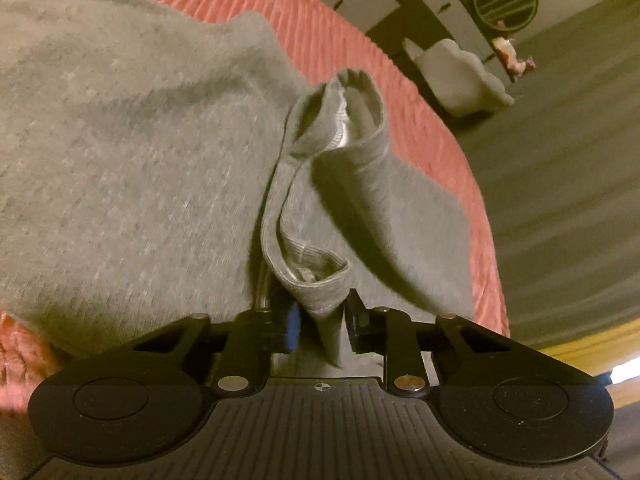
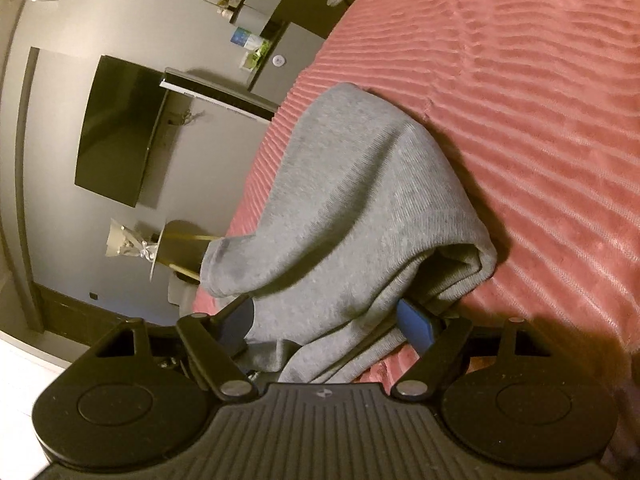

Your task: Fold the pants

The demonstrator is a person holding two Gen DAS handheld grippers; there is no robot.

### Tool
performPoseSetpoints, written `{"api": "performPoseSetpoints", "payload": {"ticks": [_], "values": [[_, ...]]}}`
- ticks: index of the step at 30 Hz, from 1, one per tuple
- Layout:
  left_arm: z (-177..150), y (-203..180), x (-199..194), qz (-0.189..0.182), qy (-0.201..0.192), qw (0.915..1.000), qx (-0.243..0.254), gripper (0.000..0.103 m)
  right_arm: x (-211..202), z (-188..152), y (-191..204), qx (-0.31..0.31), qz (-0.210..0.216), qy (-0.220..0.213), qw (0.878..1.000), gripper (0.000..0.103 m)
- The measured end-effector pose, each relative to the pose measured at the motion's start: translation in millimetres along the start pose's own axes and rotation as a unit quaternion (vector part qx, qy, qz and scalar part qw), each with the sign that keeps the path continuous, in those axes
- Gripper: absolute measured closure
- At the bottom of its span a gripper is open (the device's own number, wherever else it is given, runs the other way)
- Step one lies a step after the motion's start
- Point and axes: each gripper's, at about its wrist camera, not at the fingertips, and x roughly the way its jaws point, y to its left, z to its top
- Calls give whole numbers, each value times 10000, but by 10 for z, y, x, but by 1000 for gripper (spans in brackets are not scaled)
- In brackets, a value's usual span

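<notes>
On the pink bedspread lie the grey pants, bunched, barely folded; left gripper pinches the waistband narrowly; right gripper stands wide around loose cloth; smoothing and folding remain.

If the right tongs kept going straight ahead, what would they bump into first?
Probably the grey pants. The right tongs stand open with that cloth bunched between them and just ahead. Past it lies the pink bedspread, though depth is hard to judge.
</notes>
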Motion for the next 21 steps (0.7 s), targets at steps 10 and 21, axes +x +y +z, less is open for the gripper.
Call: {"api": "performPoseSetpoints", "payload": {"ticks": [10, 21], "values": [[-246, -159, -342, -307, -308, 9981, 434, 94, -49, 15, -30, 76, 111, -88, 9999, 24], [-345, 146, -405, 889, -82, 9957, 229, 88, -182, 52, 47, 93, 302, -123, 9994, 22]]}}
